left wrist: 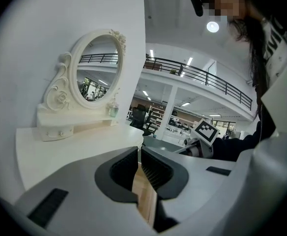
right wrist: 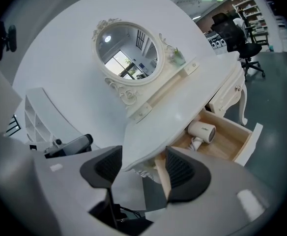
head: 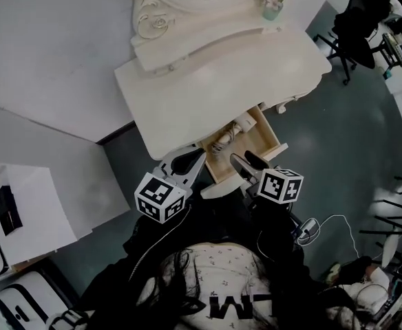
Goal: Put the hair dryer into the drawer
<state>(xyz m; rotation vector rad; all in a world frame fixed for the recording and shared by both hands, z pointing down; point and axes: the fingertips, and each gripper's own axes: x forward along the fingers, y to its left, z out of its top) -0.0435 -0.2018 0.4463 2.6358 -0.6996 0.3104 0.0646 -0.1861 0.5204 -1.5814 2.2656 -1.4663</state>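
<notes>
white hair dryer point(right wrist: 202, 131) lies in drawer point(right wrist: 250, 139), clear of spread right gripper point(right wrist: 141, 163) and closed left gripper point(left wrist: 139, 163).

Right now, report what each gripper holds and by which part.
Nothing is held. Right gripper: jaws apart, empty. Left gripper: jaws together on nothing. The hair dryer lies free in the open drawer.

One hair dryer point(right wrist: 202, 131), one open drawer point(right wrist: 233, 142), one dressing table point(head: 208, 81), one oval mirror point(right wrist: 126, 53), one small pot point(head: 271, 3).

An open-plan office hall: swivel chairs point(head: 356, 19), shelving point(left wrist: 157, 116) (a railed mezzanine point(left wrist: 197, 75) overhead), dressing table point(head: 208, 88) against white partitions point(head: 49, 47).
</notes>
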